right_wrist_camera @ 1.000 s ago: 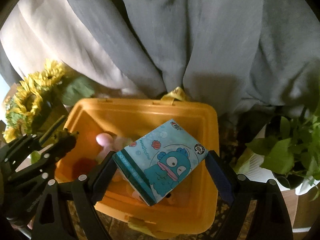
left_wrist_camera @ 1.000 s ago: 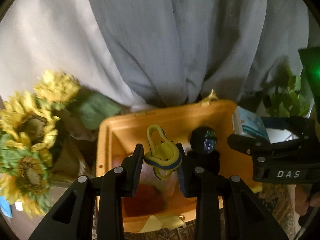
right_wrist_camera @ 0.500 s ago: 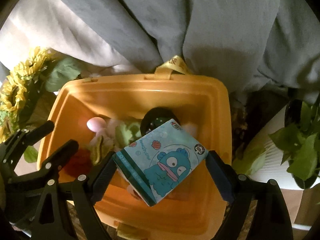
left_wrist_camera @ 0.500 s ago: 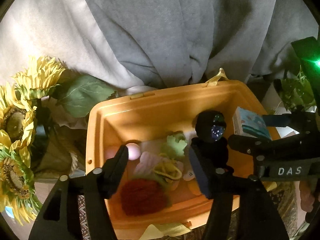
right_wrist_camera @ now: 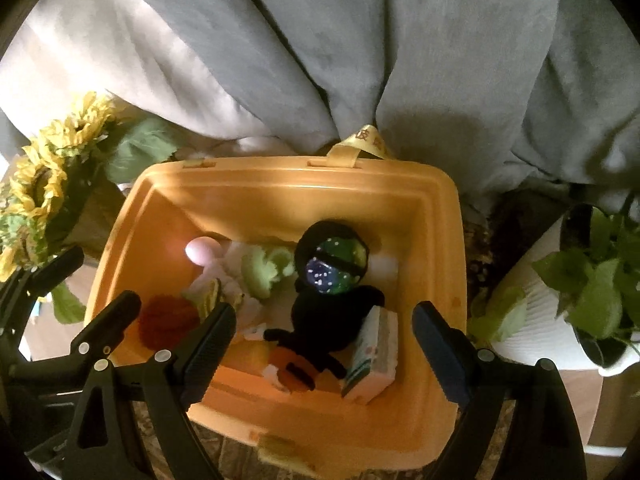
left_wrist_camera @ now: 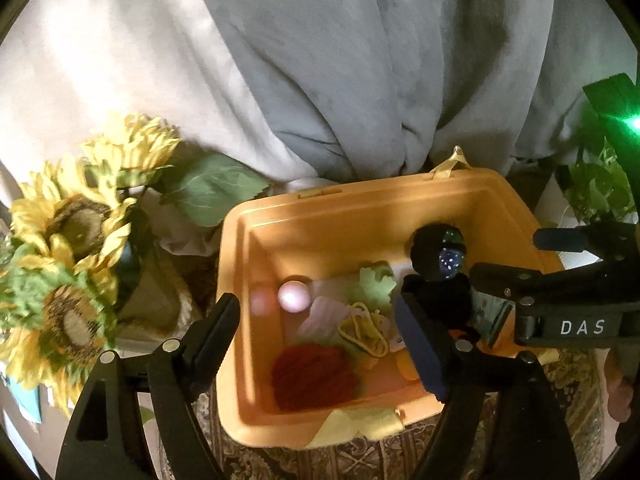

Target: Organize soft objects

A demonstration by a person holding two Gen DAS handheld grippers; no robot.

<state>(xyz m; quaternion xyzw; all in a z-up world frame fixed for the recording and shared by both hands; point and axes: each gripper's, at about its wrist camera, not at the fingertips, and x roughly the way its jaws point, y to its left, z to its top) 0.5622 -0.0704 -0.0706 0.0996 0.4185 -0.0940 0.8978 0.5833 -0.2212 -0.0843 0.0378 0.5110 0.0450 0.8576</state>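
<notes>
Two handheld grippers hover over your orange plastic bin (right_wrist_camera: 440,216), both tilted steeply down into it. Your left gripper (left_wrist_camera: 318,330) has its jaws opening, with nothing pinched between them; the yellow-and-blue rubber sandal toy (left_wrist_camera: 364,334) lies loose on the bin floor beneath the gap. Your right gripper (right_wrist_camera: 324,336) stands with jaws spread wide and grips nothing; the pale blue tissue pack (right_wrist_camera: 374,356) rests on its edge inside the bin, at about 1 o'clock from the gap's centre, touching the black plush doll with the starry blue-green face (right_wrist_camera: 332,280). At 9 o'clock from the doll sit a pale green plush piece (right_wrist_camera: 266,266) and a small pink ball (right_wrist_camera: 202,250); a dark red yarn ball (right_wrist_camera: 168,320) lies at 8 o'clock. Outside the bin, yellow artificial sunflowers (left_wrist_camera: 72,240) stand at 9 o'clock, a green potted plant (right_wrist_camera: 600,280) at 3 o'clock, and grey draped cloth (right_wrist_camera: 360,60) at 12 o'clock.
</notes>
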